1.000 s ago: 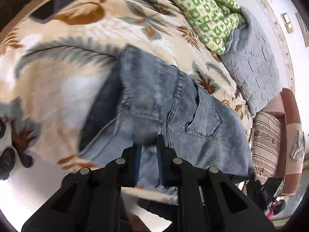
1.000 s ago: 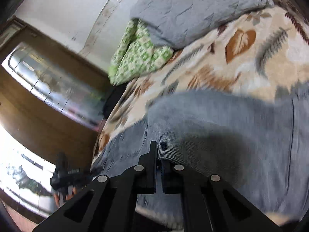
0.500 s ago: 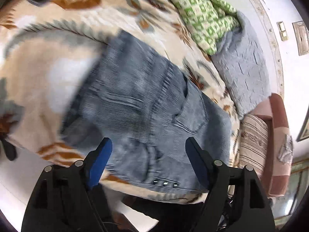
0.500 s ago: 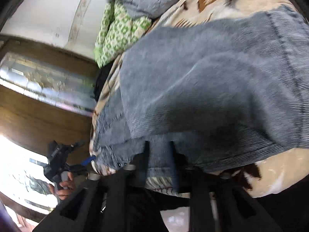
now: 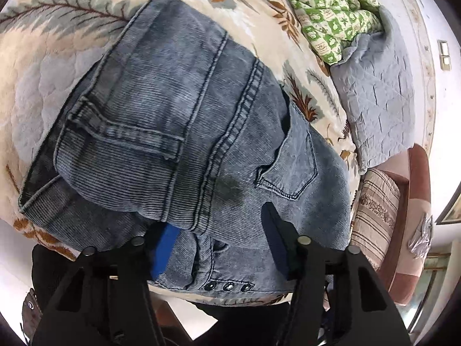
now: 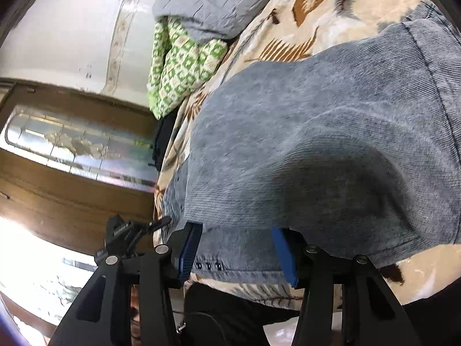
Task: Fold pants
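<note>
Both tongs point(image 5: 219, 242) point(image 6: 234, 252) have released the folded pants point(image 5: 184, 132).

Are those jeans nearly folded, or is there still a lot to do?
Nearly done, it seems. The jeans lie on the leaf-print blanket as a compact bundle, legs doubled over the seat. The left gripper and right gripper are both open and hold nothing. At most, the loose near edge may want tidying.
</note>
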Tool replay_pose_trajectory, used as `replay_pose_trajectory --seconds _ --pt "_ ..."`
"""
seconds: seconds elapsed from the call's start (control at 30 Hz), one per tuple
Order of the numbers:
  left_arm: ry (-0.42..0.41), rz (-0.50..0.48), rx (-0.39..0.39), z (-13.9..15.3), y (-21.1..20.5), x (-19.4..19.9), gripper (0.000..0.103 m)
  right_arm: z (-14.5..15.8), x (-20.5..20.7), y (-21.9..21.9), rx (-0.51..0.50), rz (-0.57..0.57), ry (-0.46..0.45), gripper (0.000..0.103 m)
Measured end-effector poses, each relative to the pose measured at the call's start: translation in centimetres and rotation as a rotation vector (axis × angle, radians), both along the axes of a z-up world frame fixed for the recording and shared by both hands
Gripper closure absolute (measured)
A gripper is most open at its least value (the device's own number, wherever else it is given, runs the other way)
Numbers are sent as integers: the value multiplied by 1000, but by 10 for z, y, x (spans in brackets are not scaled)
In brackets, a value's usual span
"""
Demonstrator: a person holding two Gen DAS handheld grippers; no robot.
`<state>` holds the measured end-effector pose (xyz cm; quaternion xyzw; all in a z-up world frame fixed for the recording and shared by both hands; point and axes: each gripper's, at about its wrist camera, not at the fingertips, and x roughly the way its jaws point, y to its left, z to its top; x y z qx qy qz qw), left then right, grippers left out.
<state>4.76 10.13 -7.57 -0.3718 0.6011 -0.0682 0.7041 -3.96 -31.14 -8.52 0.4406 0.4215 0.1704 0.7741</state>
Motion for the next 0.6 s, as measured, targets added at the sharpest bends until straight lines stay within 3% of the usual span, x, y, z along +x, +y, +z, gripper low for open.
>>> replay_pose_trajectory --seconds 0.17,0.43,0.47,0.53,0.57,0.6 --pt "-9 3 -74 8 -1 -16 49 2 -8 2 -6 15 -14 37" --pt "17 10 -46 4 -9 0 48 6 9 -7 -45 -48 -24 31" --pt "16 14 -40 4 -9 1 52 6 13 -7 -56 -54 -25 31" --pt "5 6 -27 8 -10 3 74 5 19 -8 -67 -71 -26 32" --pt "8 -8 -8 10 -12 5 97 4 23 -9 -66 -79 -35 34" --pt "13 -15 2 11 -13 5 100 4 27 -9 -75 -85 -43 46"
